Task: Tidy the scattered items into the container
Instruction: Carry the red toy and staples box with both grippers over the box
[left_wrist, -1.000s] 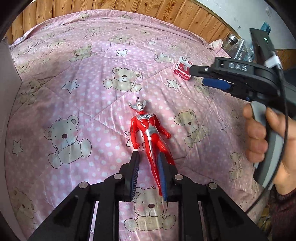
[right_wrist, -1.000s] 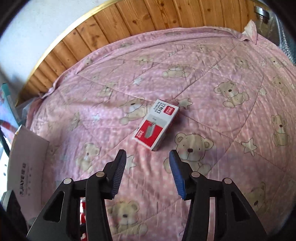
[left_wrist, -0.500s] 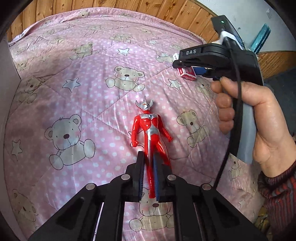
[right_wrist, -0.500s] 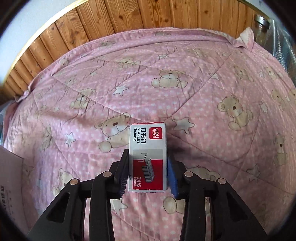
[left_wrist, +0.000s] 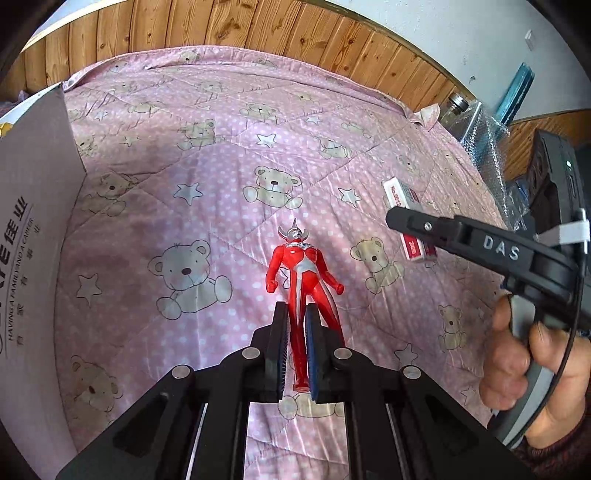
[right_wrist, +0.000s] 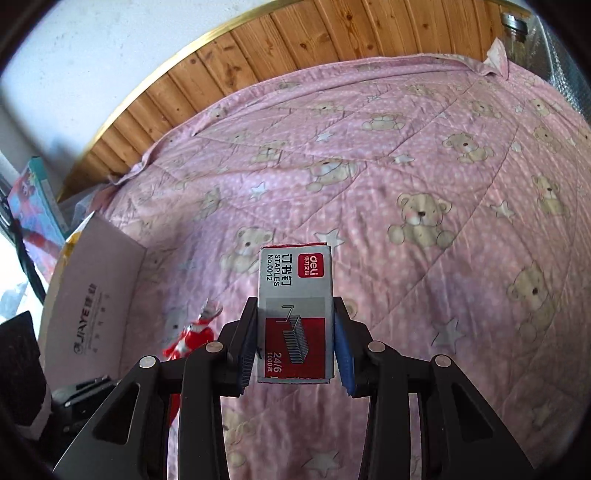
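Observation:
A red and silver toy figure hangs over the pink bear-print quilt, one leg clamped in my left gripper, which is shut on it. My right gripper is shut on a grey and red staples box, held off the quilt. In the left wrist view the staples box shows at the right, partly behind the right gripper. The toy figure also shows low left in the right wrist view. A white cardboard box stands at the left, its inside hidden.
A hand holds the right gripper's grey handle at the right edge. Wood panelling runs behind the bed. A glass bottle and bubble wrap sit past the bed's far right corner. A colourful box leans at the left wall.
Both grippers closed, the left on the figure's leg and the right on the staples box, then lifted them off the quilt. The cardboard box has come further into both views.

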